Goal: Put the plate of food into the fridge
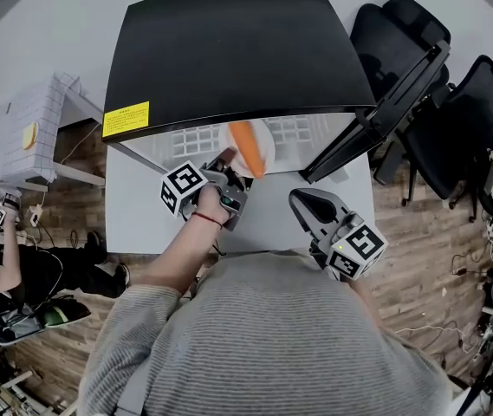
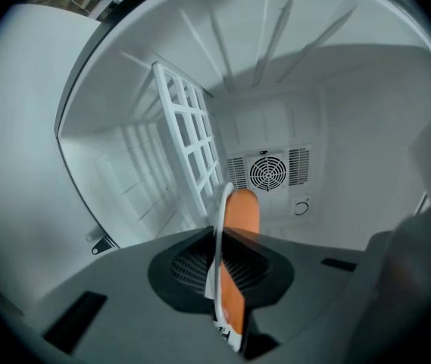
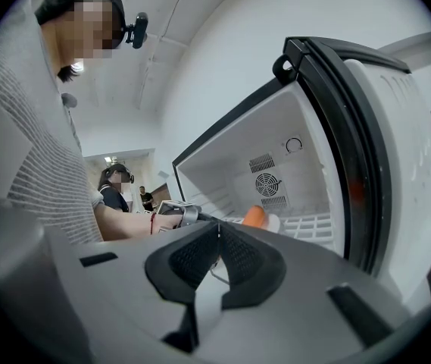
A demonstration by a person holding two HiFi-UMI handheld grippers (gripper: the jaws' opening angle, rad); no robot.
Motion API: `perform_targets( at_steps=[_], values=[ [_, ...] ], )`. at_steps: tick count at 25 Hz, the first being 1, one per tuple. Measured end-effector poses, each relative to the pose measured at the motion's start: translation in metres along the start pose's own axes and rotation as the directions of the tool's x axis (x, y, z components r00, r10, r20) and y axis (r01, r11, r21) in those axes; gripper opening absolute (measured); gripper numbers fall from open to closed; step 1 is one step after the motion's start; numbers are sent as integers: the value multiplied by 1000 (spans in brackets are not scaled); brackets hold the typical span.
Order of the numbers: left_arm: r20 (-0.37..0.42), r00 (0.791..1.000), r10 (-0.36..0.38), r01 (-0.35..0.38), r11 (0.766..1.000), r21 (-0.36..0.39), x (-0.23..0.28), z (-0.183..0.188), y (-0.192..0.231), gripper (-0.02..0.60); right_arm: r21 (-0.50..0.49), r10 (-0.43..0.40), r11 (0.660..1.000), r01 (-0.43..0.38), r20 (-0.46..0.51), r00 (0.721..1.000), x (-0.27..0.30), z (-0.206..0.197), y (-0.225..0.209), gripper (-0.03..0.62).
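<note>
A white plate (image 1: 266, 148) carrying an orange carrot (image 1: 247, 147) hangs tilted at the mouth of the black mini fridge (image 1: 229, 50). My left gripper (image 1: 229, 176) is shut on the plate's near rim. In the left gripper view the plate (image 2: 219, 230) shows edge-on between the jaws, with the carrot (image 2: 240, 217) on its right side and the white fridge interior behind. My right gripper (image 1: 308, 202) hovers lower right, away from the plate, shut with nothing in it. From the right gripper view (image 3: 217, 237) the carrot (image 3: 254, 217) and plate (image 3: 273, 222) sit just inside the fridge.
The fridge door (image 1: 376, 115) stands open to the right. Inside are a white wire shelf (image 2: 192, 150) and a round fan grille (image 2: 267, 171) on the back wall. Black office chairs (image 1: 454, 120) stand at the right, a white wire crate (image 1: 25, 133) at the left.
</note>
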State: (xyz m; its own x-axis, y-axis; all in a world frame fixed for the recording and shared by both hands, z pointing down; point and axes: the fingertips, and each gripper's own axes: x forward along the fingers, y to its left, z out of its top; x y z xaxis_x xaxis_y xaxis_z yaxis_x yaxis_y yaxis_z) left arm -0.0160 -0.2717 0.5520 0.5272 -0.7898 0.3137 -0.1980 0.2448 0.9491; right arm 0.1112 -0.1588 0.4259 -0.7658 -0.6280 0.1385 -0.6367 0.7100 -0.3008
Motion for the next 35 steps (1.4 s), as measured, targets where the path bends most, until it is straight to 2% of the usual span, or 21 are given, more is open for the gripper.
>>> perform_targets(
  at_steps=[12,14,17,19,20,24,26,28,29,32,35],
  values=[
    [47,999,8,-7,1000,-26,6,5,-2,35,20,-11,1000,11,-12,1000,3,-4,-2,15],
    [46,999,3,-2,1000,-29,6,5,-2,35,75,-30,997,32,-28,999,6,-11,-9,15],
    [36,999,4,-3,1000,-28,6,5,-2,35,227,-60,971,74,-65,996,16,-32,-30,15],
    [34,999,3,-2,1000,-27,6,5,-3,35,365,-74,926,101,-87,993,29,-50,-46,15],
    [34,999,2,-1,1000,-26,6,5,-3,35,442,-80,890,113,-93,992,36,-57,-52,15],
    [33,999,2,-1,1000,-23,6,4,-2,35,714,-94,689,122,-78,992,58,-79,-64,15],
    [31,1000,2,-2,1000,-23,6,4,-2,35,795,-106,596,112,-61,993,65,-85,-68,17],
    [29,1000,2,-2,1000,-21,7,4,-2,35,845,-113,528,91,-37,993,70,-86,-71,20],
    [28,1000,2,-2,1000,-19,7,4,-2,35,858,-114,507,79,-24,993,72,-85,-71,25],
    [24,1000,3,-3,1000,-16,7,4,-3,35,878,-120,475,66,-9,993,77,-82,-73,52],
    [19,1000,3,-3,1000,-16,6,4,-3,35,901,-130,430,52,5,991,80,-81,-75,52]
  ],
)
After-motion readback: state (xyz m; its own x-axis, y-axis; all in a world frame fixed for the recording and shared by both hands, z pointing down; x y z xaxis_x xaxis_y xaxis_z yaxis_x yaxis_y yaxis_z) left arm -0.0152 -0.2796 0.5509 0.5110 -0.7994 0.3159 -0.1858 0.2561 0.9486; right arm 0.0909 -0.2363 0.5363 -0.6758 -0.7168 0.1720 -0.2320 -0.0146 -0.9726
